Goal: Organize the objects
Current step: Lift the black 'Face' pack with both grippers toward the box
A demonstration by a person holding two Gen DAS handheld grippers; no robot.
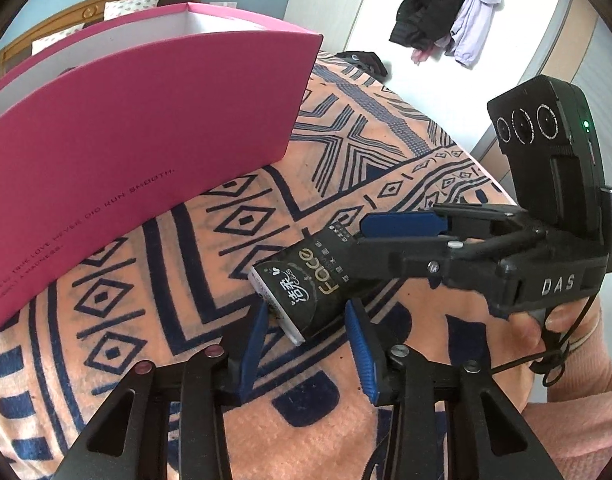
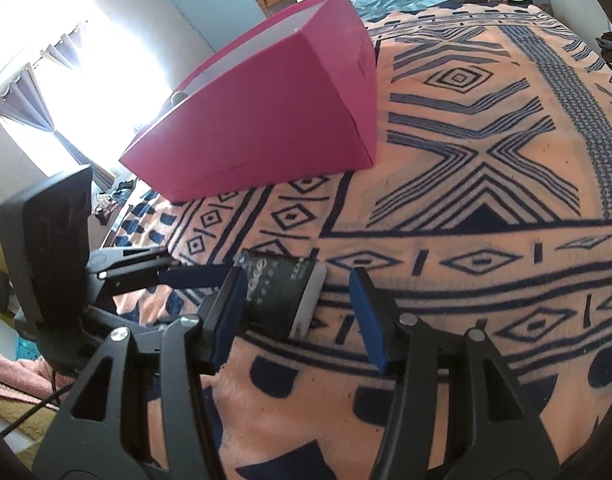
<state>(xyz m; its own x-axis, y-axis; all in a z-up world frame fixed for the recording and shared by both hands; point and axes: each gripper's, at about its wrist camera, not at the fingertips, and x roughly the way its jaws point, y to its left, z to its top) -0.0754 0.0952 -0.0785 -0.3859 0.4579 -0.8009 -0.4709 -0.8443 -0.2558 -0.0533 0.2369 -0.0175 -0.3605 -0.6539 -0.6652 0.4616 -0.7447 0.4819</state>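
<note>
The tissue pack lies on the bed between both sets of fingers: left gripper narrowed round one end, right gripper wide, neither gripping, probably to lift it into the pink box.

Left tool angled down, blue pads apart, right tool likewise, jaws wide

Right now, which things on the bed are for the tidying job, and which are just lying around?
For the job:
- black tissue pack, lying on the blanket between both claws
- pink box, open-topped, standing on the bed behind it
- left claw and right claw

Just lying around:
- patterned blanket
- jackets hanging on the wall
- pillows by the headboard
</note>
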